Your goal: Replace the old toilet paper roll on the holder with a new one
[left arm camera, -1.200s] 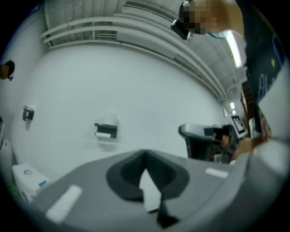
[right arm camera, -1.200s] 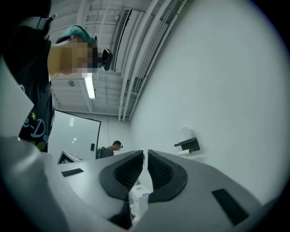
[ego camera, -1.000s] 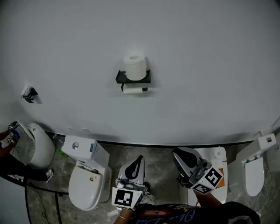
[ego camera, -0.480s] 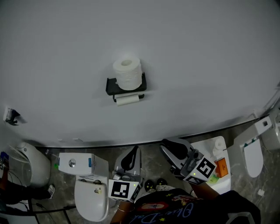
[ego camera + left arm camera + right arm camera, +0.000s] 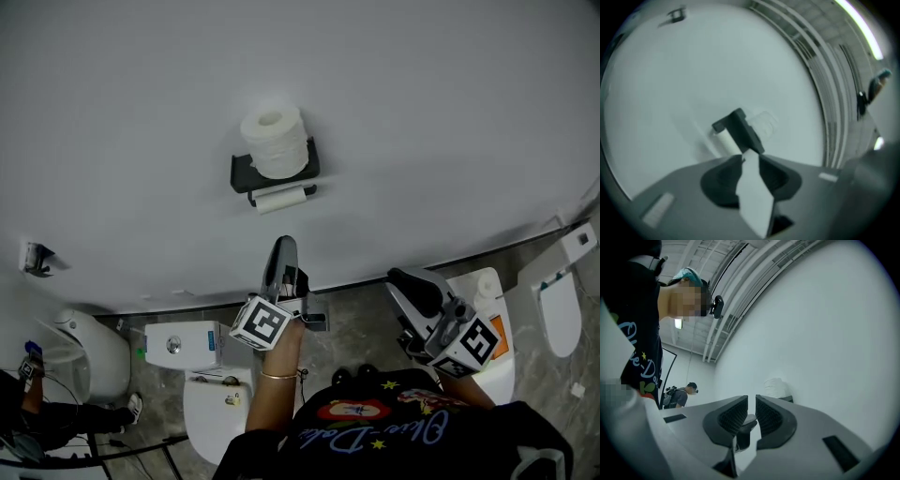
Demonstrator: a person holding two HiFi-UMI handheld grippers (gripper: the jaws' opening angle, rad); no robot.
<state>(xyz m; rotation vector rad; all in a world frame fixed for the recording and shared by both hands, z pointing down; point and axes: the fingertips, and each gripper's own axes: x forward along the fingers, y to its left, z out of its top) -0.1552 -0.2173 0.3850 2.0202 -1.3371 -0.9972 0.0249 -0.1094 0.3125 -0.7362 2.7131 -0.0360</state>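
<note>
Approach step: reaching up toward holder (image 5: 246, 172) on wall with left hand-held gripper (image 5: 283, 251), jaws opening, nothing between; right hand-held gripper (image 5: 409, 281) low at right, all but closed, empty. Old roll (image 5: 280, 198) on spindle; new roll (image 5: 274, 141) atop holder. Next, likely: widen, line up, close on old roll, slide off.

A white wall (image 5: 422, 112) is spreading ahead of both jaw pairs. Below them, toilets (image 5: 216, 412) are standing on grey stone floor (image 5: 361, 328). A strip light (image 5: 860, 28) is glowing above the jaws of the left gripper (image 5: 751, 157).
</note>
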